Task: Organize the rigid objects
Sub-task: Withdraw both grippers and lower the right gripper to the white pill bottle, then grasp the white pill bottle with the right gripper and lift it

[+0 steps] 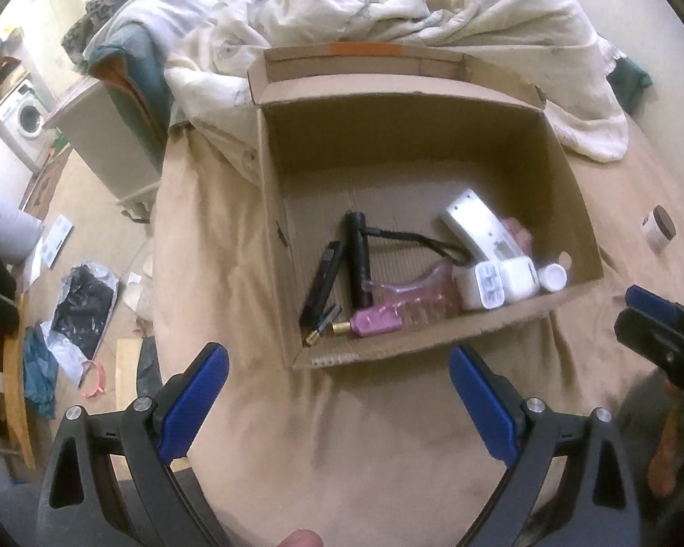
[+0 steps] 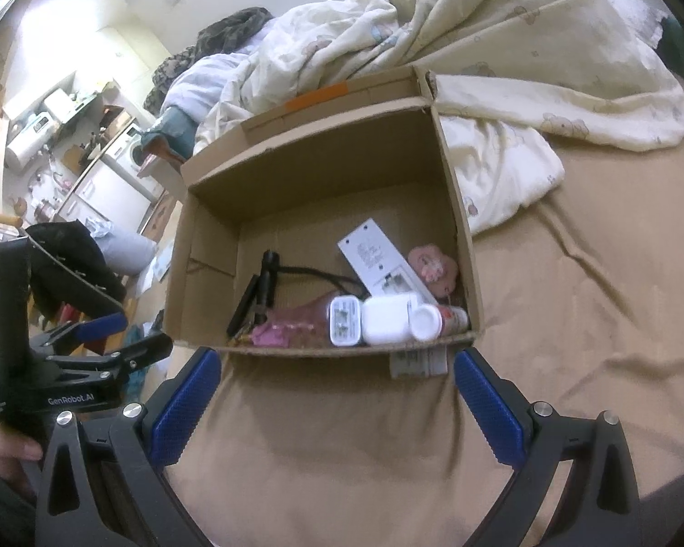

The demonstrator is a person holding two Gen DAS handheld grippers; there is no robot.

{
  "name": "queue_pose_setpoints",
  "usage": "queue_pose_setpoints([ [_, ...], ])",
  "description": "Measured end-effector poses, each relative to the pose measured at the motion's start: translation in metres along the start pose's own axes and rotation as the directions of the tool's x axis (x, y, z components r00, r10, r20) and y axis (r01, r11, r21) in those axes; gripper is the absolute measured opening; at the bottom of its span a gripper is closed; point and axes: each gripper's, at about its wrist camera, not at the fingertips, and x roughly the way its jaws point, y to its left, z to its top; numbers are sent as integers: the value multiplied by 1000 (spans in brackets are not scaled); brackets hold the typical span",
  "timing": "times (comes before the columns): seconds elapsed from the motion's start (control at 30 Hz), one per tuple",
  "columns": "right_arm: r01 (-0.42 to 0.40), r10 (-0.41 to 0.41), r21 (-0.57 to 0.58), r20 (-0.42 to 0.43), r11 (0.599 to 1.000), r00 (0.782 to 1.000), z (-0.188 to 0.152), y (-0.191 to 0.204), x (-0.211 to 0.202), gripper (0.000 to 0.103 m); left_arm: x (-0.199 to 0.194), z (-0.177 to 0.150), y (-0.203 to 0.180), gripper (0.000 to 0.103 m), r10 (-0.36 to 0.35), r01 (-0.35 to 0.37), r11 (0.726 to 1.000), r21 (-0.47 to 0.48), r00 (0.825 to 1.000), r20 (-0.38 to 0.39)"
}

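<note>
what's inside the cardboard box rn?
Cardboard box holds a black flashlight, white remote, white charger, white case, pill bottle and pink bottle. Whatever lies beneath them is covered.

My left gripper [image 2: 150, 346] body: "GenRobot.AI", white on black. Box label [image 2: 418, 361] print: too blurred to read.

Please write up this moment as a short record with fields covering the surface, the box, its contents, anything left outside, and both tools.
surface: tan bedsheet
container: open cardboard box
contents: black flashlight, white remote, white charger, pink bottle, white-capped bottle
outside box: small jar, on the sheet to its right
left tool: open, empty
right tool: open, empty
</note>
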Motion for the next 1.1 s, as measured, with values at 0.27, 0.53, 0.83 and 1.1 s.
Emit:
queue_pose_setpoints([
  [0.27, 13, -13, 66, -13, 998, 1000, -9, -10, 0, 103, 12, -15, 3, 97, -9, 9, 999, -31, 1000, -14],
  [0.53, 85, -78, 71, -93, 994, 993, -15, -12, 20, 103, 9, -11, 16, 97, 40, -39, 995, -88, 999, 20],
  [0.83, 307, -316, -77, -230, 949, 920, -33, 0, 67, 103, 15, -10, 30, 97, 44, -48, 986, -160, 999, -27],
  [1.1, 400, -408, -84, -247, 913, 879, -29, -11, 107, 103, 8, -11, 33, 97, -15, 10, 983, -186, 1000, -27],
])
